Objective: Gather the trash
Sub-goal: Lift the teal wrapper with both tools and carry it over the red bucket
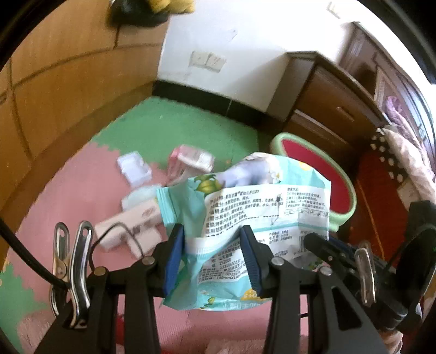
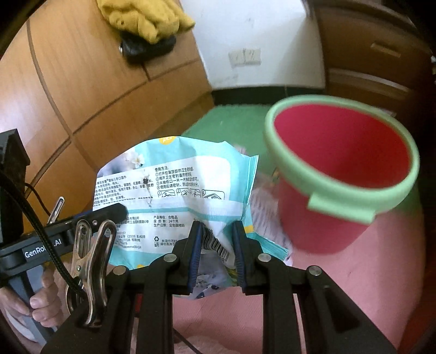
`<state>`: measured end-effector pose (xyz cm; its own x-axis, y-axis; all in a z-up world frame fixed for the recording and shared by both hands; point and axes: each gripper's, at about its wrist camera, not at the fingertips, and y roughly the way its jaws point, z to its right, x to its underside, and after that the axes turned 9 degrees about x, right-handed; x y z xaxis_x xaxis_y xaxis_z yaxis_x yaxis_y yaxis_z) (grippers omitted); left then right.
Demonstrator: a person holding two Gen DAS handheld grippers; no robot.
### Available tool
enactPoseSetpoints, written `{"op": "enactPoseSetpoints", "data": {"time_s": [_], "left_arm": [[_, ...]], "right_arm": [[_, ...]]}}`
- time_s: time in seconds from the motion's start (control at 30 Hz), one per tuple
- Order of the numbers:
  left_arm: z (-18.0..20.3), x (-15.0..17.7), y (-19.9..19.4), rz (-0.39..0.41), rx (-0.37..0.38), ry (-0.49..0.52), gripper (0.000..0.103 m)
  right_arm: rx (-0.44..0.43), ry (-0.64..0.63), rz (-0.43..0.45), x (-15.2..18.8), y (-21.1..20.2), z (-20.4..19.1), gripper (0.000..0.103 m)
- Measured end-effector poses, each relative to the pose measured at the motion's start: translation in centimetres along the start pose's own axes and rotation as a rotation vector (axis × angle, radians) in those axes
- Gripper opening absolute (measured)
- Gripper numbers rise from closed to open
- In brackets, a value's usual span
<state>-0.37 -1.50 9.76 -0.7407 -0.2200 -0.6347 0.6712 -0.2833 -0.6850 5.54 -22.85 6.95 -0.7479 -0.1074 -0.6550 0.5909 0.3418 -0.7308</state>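
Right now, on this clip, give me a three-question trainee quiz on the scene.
1. True or false: both grippers clamp the same wet-wipe packet.
2. Which colour is the inside of the bin: A blue, B red, C white?
3. Fill in: other packets lie on the ___ floor mat.

Key: 1 true: left gripper and right gripper each pinch it. 2 B. 3 pink.

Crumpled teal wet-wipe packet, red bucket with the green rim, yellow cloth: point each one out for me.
Crumpled teal wet-wipe packet (image 2: 174, 190), right wrist view, printed white back panel.
Red bucket with green rim (image 2: 321, 234), right wrist view, outer red wall.
Yellow cloth (image 2: 144, 16), right wrist view, bunched middle folds.
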Motion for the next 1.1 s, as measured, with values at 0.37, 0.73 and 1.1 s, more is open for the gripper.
{"op": "enactPoseSetpoints", "data": {"time_s": [0.37,0.73,1.1], "left_arm": [[5.7,-4.1,0.6,0.068,0.068,0.111,0.044],[11.4,-6.5,4.8,0.081,0.153,0.213,0.044],[14.6,-7.1,10.5,0.008,0.189,0.264,0.044]], "right_arm": [[0.068,0.068,0.138,-2.9,-3.8,3.5,0.024],[0.231,0.145,0.235,-4.7,-5.8,8.0,0.024],[0.34,0.197,0.203,-4.4,-4.4,12.5,0.024]]}}
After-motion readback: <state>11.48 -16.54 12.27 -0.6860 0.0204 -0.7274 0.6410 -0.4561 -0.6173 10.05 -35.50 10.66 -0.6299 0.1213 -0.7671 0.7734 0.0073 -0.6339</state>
